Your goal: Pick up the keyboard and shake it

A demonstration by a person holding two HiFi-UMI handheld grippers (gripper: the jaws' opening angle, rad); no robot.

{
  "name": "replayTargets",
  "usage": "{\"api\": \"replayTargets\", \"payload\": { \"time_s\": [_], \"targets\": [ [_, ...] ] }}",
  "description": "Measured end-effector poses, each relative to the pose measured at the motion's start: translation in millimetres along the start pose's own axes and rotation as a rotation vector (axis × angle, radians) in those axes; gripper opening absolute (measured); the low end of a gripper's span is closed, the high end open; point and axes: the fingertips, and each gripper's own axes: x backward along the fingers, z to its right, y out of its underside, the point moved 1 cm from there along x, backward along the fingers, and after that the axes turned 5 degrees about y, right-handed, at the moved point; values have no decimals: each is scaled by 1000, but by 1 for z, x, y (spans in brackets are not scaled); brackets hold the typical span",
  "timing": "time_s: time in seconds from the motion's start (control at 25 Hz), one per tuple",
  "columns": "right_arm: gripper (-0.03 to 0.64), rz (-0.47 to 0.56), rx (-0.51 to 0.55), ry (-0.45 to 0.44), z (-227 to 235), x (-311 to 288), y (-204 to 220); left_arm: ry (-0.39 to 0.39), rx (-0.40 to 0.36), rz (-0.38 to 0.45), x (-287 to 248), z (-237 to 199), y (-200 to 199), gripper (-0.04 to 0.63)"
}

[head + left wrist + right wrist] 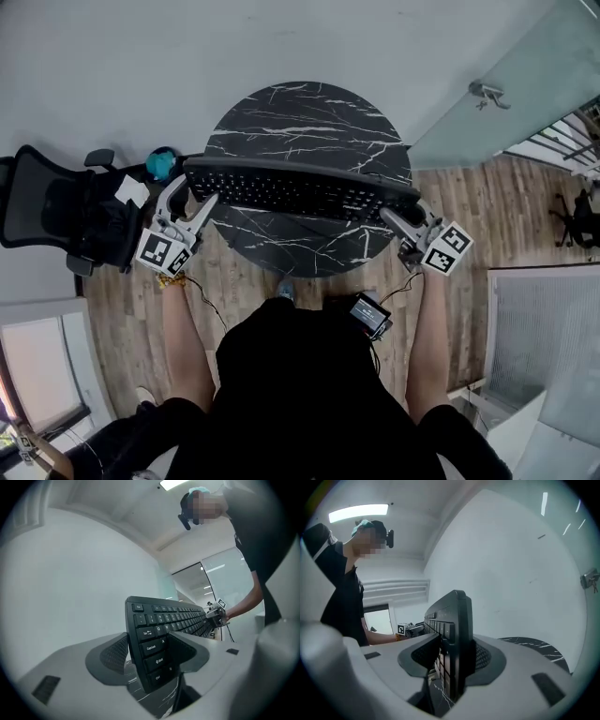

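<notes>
A black keyboard (300,187) is held up over the round black marble table (300,112), tipped so its keys face the person. My left gripper (192,194) is shut on its left end, and in the left gripper view both pads press the keyboard (154,639) by the Caps Lock and Shift keys, with my left gripper (146,654) around it. My right gripper (406,217) is shut on the right end. The right gripper view shows the keyboard (452,634) edge-on between the jaws of my right gripper (451,657). Each gripper shows small at the far end in the other's view.
A black office chair (56,211) stands left of the table, a teal object (161,164) beside it. A glass door with a handle (489,94) is at the far right. Wood floor surrounds the table. A small device (370,314) hangs at the person's waist.
</notes>
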Motion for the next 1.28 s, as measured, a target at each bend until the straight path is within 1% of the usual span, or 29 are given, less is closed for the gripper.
{"api": "replayTargets", "payload": {
  "time_s": [0.4, 0.52, 0.96, 1.28],
  "targets": [
    [180, -53, 28, 34, 1, -3, 10, -26, 35, -47, 2, 0, 21, 262],
    [183, -70, 13, 42, 2, -3, 18, -28, 44, -63, 3, 3, 28, 262],
    [184, -133, -52, 64, 2, -2, 48, -45, 121, -114, 14, 13, 64, 262],
    [178, -200, -104, 75, -2, 2, 79, -57, 187, -175, 27, 27, 95, 262]
  ]
}}
